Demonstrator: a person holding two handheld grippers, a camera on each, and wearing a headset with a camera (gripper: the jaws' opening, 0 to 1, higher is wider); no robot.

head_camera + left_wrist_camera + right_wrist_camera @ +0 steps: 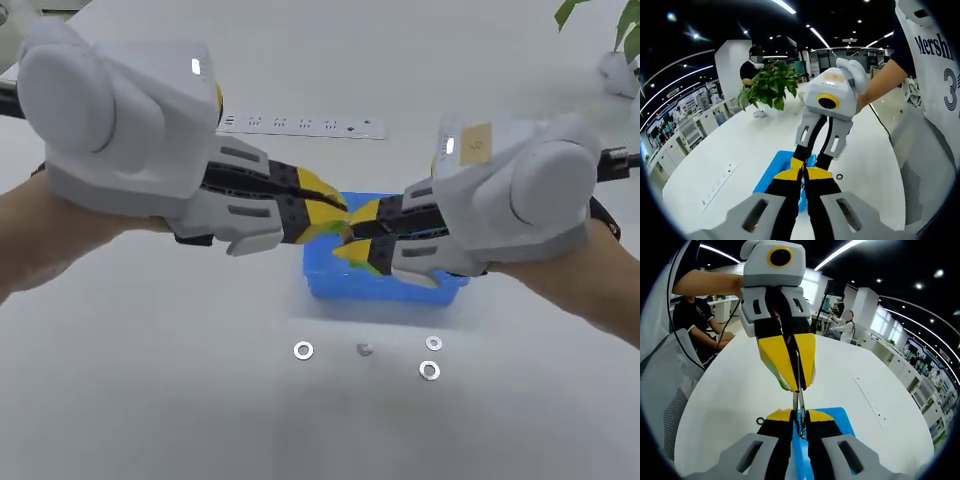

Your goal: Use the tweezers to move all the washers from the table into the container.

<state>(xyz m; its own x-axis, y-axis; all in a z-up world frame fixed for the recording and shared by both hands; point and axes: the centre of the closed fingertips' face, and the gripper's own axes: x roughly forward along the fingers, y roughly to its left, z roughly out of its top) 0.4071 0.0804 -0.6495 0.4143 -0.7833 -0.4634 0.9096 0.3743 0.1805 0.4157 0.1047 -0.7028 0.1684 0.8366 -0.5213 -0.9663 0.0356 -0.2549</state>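
Observation:
Several small metal washers lie on the white table, among them one (303,350) at the left and one (429,371) at the right, just in front of the blue container (330,282). Above the container my left gripper (338,212) and right gripper (350,240) meet tip to tip. In the right gripper view the thin metal tweezers (798,399) run from the left gripper's (797,386) shut yellow jaws into my right gripper's (800,416) shut jaws. In the left gripper view my left gripper (803,173) faces the right gripper (808,161), with a washer (839,176) on the table beyond.
A white power strip (300,125) lies behind the container. A potted plant (622,35) stands at the far right corner of the table. A person sits on a chair (695,315) past the table edge. The table in front of the washers is bare.

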